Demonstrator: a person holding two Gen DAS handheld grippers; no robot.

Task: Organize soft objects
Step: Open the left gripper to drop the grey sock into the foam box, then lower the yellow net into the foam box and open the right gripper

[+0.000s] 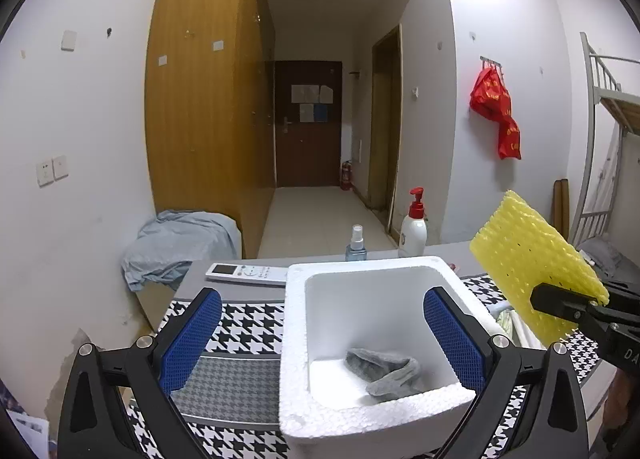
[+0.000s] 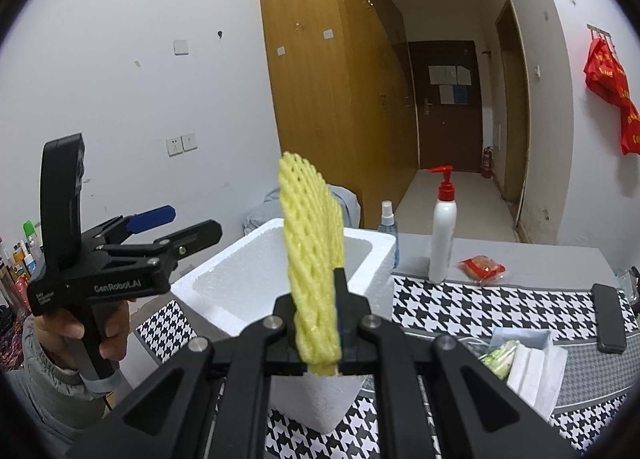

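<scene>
A white foam box (image 1: 294,343) stands on the houndstooth table cover, and a crumpled grey cloth (image 1: 384,373) lies on its floor. My left gripper (image 1: 322,299) is open wide, its blue pads either side of the box's near left wall, with nothing between them. In the right wrist view the left gripper (image 2: 192,221) hangs above the left rim of the box (image 2: 224,271), held by a hand. My right gripper (image 2: 320,299) is shut on a yellow foam net sleeve (image 2: 312,227), which stands upright above the box. From the left wrist, the net (image 1: 528,255) is at the right of the box.
A remote control (image 1: 248,273), a small spray bottle (image 1: 355,245) and a red-topped pump bottle (image 1: 414,227) stand behind the box. Right of it lie a red snack packet (image 2: 482,267), a black phone (image 2: 608,317) and tissue packs (image 2: 528,363). A blue-covered heap (image 1: 180,247) sits beyond the table's left end.
</scene>
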